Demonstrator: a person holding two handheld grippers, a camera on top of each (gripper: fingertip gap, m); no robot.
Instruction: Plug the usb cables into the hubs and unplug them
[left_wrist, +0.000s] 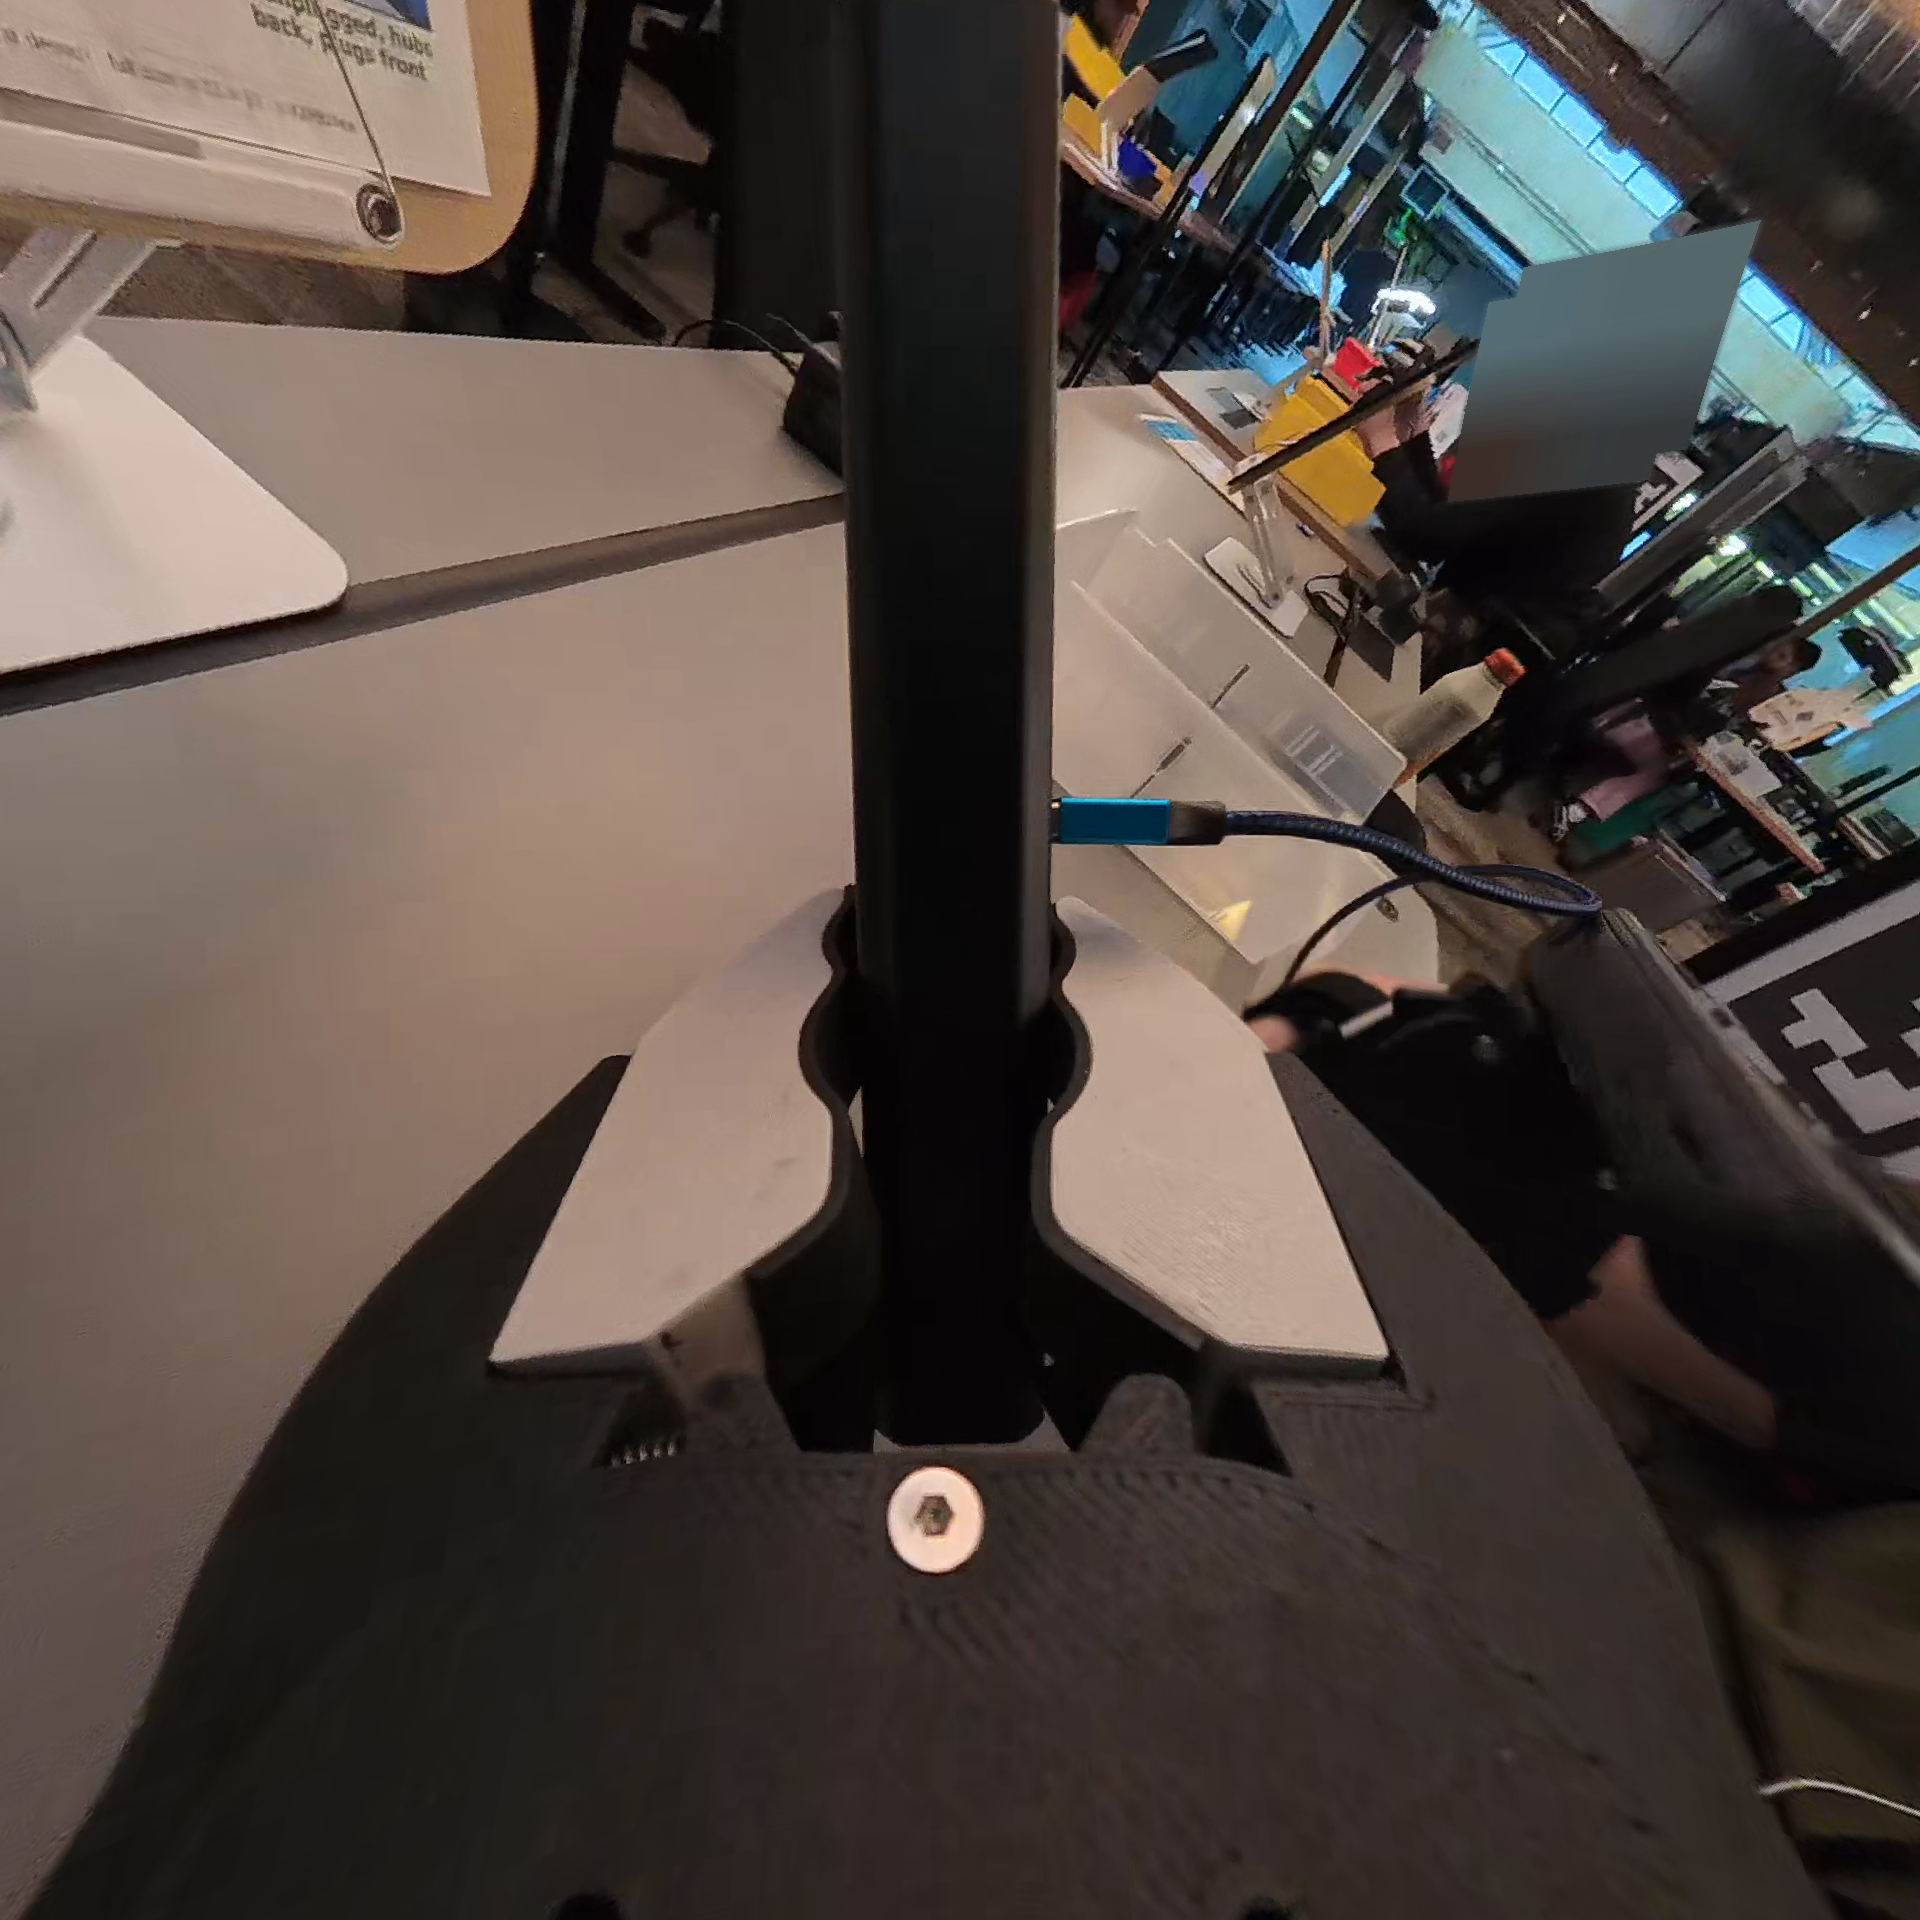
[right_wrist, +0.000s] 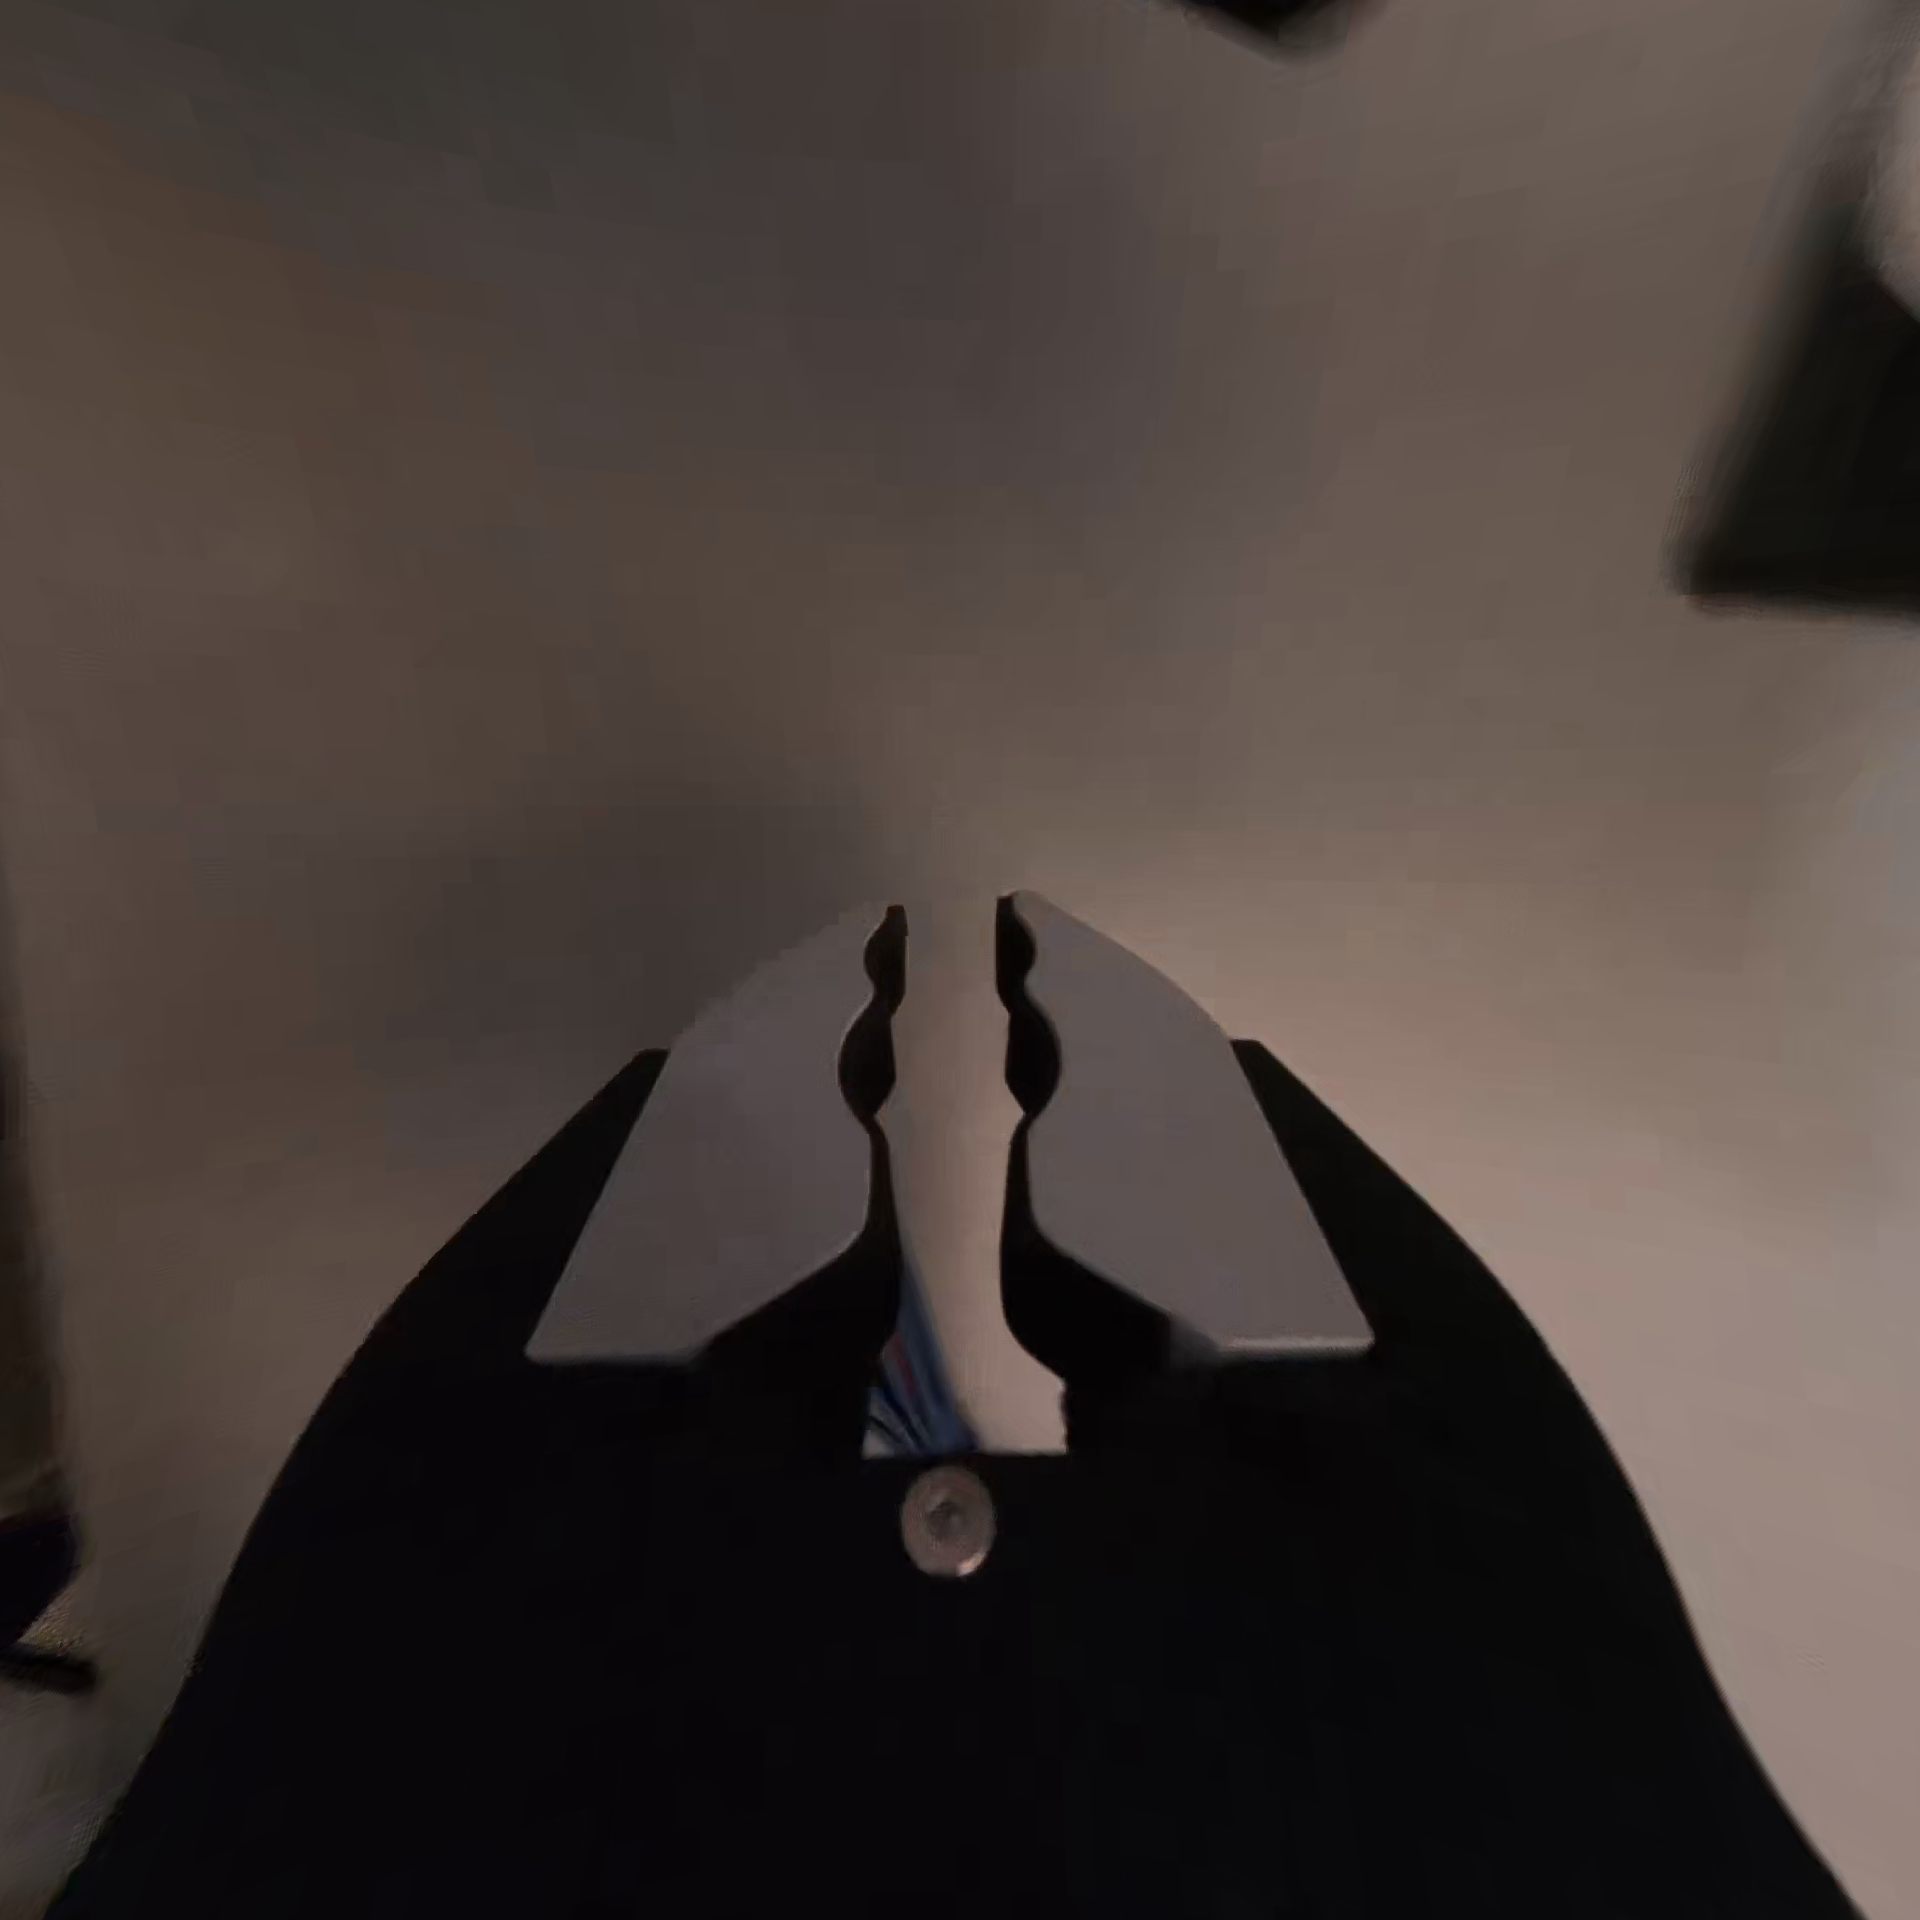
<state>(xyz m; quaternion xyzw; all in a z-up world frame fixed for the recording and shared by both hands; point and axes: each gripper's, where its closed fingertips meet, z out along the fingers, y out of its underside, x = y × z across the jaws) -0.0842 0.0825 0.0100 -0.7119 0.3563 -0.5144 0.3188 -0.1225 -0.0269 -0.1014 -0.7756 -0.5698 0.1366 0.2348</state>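
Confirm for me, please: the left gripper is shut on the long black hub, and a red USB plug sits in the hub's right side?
Not quite: the USB plug is blue, not red, as the left wrist view shows. The rest holds: the left gripper is shut on the long black hub, and the plug sits in its right side.

A hub (left_wrist: 951, 623) is held upright between the fingers of the left gripper (left_wrist: 951, 935), above the surface (left_wrist: 468, 779). A cable plug (left_wrist: 1117, 821) is seated in the hub's right side, its cable (left_wrist: 1434, 862) trailing right. A stand base (left_wrist: 135, 520) is set far left.
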